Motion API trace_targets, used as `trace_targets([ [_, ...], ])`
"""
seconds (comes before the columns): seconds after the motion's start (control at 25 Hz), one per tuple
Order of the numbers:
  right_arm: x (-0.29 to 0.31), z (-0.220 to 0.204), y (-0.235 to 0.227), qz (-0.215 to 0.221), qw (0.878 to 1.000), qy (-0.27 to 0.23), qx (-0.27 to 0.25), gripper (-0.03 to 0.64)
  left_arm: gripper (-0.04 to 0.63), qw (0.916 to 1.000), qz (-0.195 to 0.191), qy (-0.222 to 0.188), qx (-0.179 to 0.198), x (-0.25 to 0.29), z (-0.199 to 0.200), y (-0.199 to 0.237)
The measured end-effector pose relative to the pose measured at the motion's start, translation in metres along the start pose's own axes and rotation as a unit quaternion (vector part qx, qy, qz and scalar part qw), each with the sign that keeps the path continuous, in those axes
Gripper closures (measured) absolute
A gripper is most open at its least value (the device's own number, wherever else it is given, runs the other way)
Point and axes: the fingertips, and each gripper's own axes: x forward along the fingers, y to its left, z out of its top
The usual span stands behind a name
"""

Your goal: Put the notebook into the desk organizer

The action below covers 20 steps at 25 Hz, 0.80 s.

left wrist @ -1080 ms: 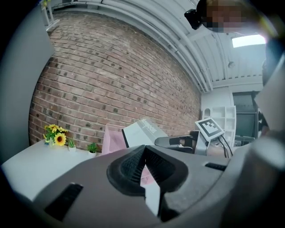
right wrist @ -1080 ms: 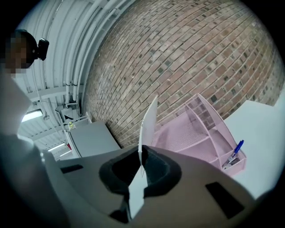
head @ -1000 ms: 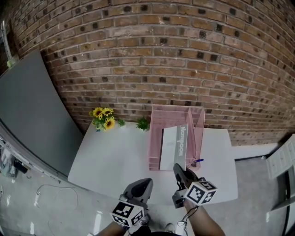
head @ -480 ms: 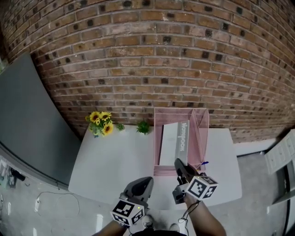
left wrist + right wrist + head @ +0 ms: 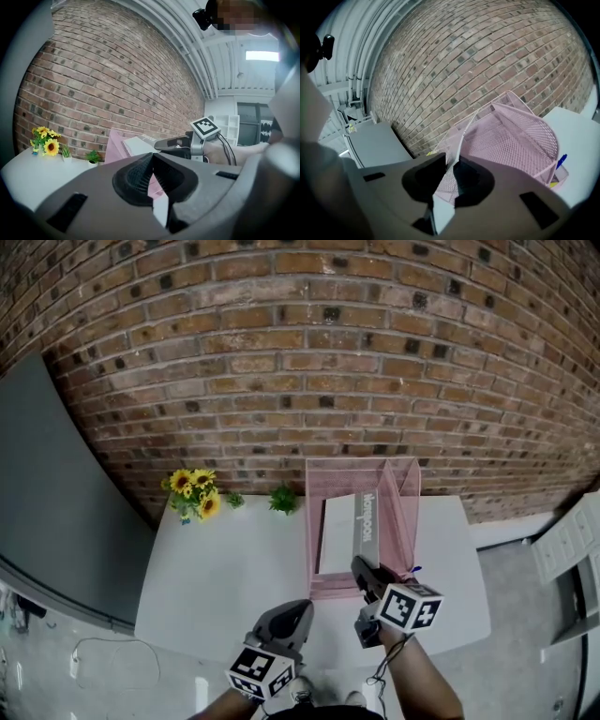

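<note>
R gripper [image 5: 360, 566] jaws, clamped a sec ago, now opening to narrow gap at near edge of notebook [image 5: 337, 535]. You're letting go, so placement prob. done. Notebook: white cover, grey lettered spine, leans inside pink mesh desk organizer [image 5: 349, 474] on table [image 5: 225, 563]. L gripper [image 5: 296, 609] jaws together, empty.
</note>
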Motion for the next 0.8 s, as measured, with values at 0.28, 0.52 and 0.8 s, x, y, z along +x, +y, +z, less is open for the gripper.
trace_targets([
  [0.28,0.002,-0.006,0.004,0.005,0.998,0.037,-0.048,0.520,0.591,0.9999,-0.012,0.008,-0.003,0.003,-0.004,-0.002],
  [0.52,0.004,-0.015,0.007,-0.001,0.988,0.082,-0.134,0.443,0.591,0.9998,-0.017,0.008,-0.003,0.004,-0.005,-0.003],
  [0.8,0.003,-0.022,0.010,-0.006,0.966,0.122,-0.228,0.411,0.591,0.9998,-0.017,0.010,-0.005,0.003,-0.008,-0.003],
])
